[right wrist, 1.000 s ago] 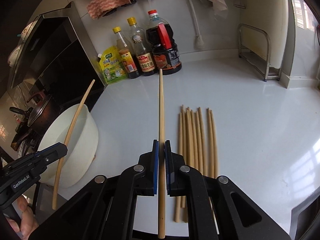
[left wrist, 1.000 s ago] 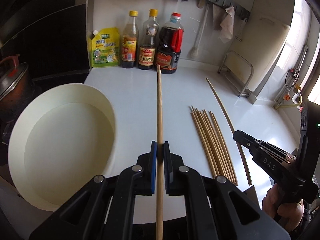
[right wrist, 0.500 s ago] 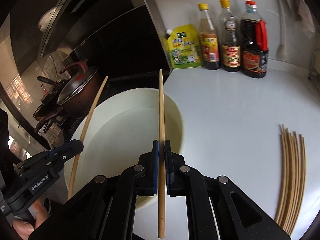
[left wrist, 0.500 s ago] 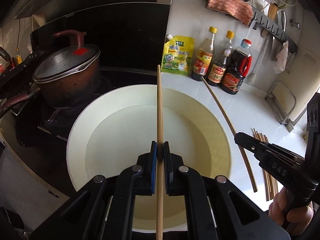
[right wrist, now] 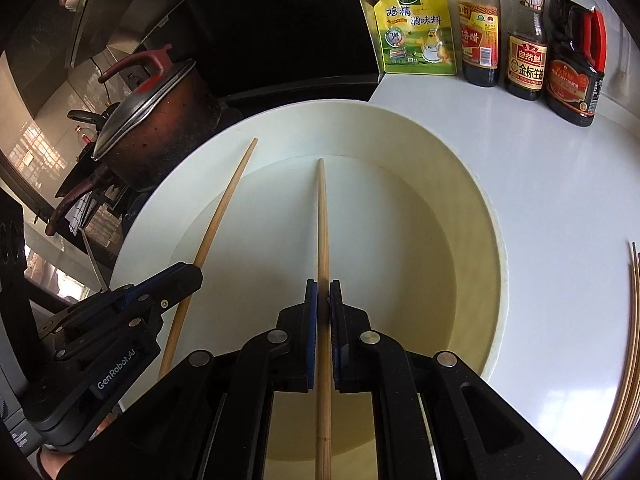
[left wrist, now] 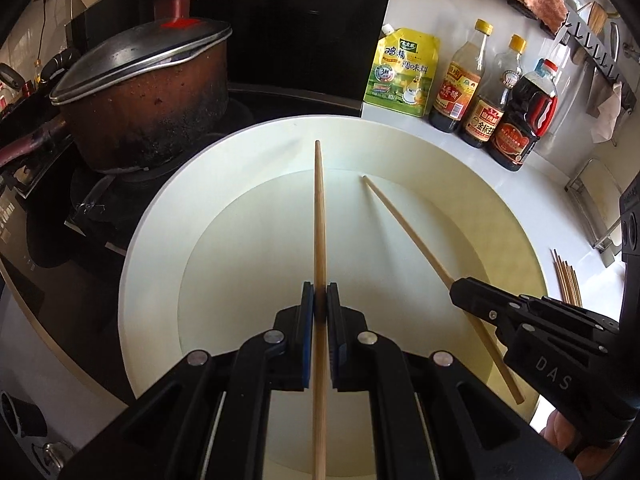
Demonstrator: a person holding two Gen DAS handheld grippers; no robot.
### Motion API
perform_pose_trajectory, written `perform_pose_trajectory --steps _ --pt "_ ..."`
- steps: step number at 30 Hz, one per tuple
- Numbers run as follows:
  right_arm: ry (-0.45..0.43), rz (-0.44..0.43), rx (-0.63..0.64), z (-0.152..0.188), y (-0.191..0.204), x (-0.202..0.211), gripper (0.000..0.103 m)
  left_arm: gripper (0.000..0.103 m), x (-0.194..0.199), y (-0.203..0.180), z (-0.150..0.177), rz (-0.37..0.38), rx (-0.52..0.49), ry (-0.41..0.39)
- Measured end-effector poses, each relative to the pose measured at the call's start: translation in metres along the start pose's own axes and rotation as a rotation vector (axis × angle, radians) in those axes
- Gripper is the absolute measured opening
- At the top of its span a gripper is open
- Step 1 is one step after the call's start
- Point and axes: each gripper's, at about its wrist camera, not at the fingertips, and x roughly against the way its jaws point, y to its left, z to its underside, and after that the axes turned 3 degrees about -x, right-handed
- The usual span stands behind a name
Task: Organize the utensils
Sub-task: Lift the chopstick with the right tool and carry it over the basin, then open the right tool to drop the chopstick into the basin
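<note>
Left wrist view: left gripper [left wrist: 320, 304] and right gripper [left wrist: 456, 290] each pinch a chopstick [left wrist: 319, 216] over the basin [left wrist: 152, 248]; I'd lower both tips before letting go, so neither bounces out.

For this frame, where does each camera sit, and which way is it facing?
Left wrist: on the left gripper, looking down its chopstick into the white basin; right gripper intrudes at right.
Right wrist: on the right gripper, same heading; left gripper and hand at left.
Shared: basin, pot, sauce bottles, loose chopsticks.
</note>
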Motion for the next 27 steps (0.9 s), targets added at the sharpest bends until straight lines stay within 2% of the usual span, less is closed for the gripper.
perform_pose_trajectory --steps 4,6,8,10,22,27 --pt "0.002 0.008 0.009 -0.002 0.003 -0.003 0.006 0.007 -0.006 0.002 0.0 -0.003 0.002 0.021" --pt "0.0 0.007 0.01 -0.003 0.004 -0.004 0.006 0.012 -0.005 0.004 0.0 -0.005 0.011 0.02" --pt "-0.011 -0.001 0.012 -0.004 0.004 -0.002 0.008 0.039 -0.002 0.006 0.0 -0.007 0.016 0.007" --pt "-0.03 0.014 0.028 -0.004 0.006 0.002 0.01 0.054 0.004 0.007 0.001 -0.02 0.018 -0.019" --pt "-0.08 0.058 0.049 0.01 0.005 0.025 0.01 0.054 0.027 0.007 0.013 -0.036 0.042 -0.056" --pt "-0.116 0.082 0.07 0.024 0.005 0.039 0.015 0.054 0.034 0.003 0.022 -0.046 0.046 -0.06"
